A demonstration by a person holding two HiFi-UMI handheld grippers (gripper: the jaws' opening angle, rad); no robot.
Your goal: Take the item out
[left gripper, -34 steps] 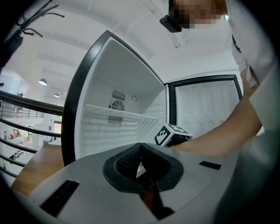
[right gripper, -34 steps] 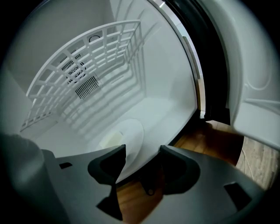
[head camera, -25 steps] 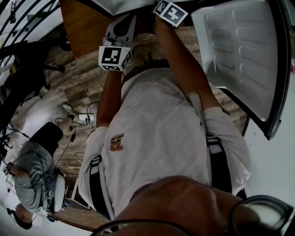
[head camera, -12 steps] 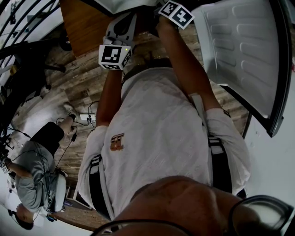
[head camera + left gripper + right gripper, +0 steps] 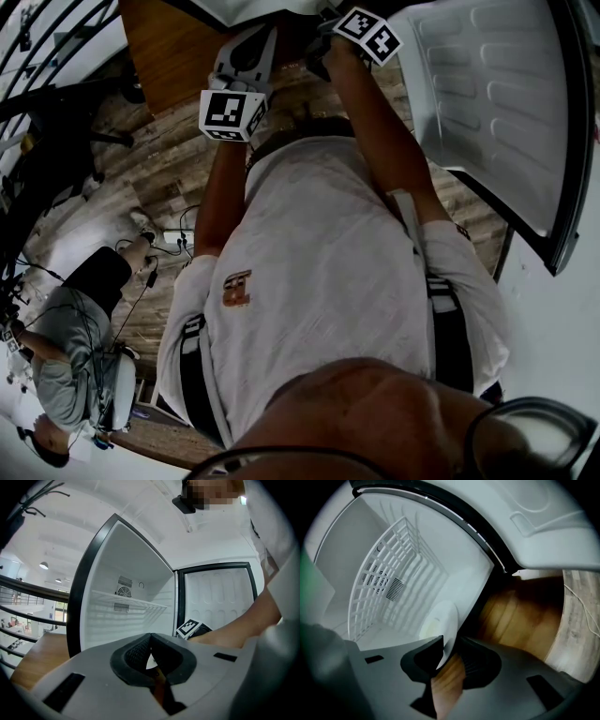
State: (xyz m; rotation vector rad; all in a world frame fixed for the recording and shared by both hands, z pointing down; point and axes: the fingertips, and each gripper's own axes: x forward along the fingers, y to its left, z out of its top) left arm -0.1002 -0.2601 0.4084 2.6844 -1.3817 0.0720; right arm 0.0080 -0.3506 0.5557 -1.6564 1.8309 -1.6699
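My right gripper (image 5: 451,645) has just been closing its jaws onto the near rim of the white plate (image 5: 440,618) (edge-on, running away from me) inside the fridge (image 5: 454,559). My left gripper (image 5: 151,637) is pinched together, holding nothing.

The open fridge (image 5: 337,545) carries a white wire shelf (image 5: 389,569), ahead of the right claw (image 5: 450,654) and off to its left. A white plate (image 5: 440,620) sits just ahead — near rim between the jaws, which have just been closing. Whether it touches the white liner is unclear.
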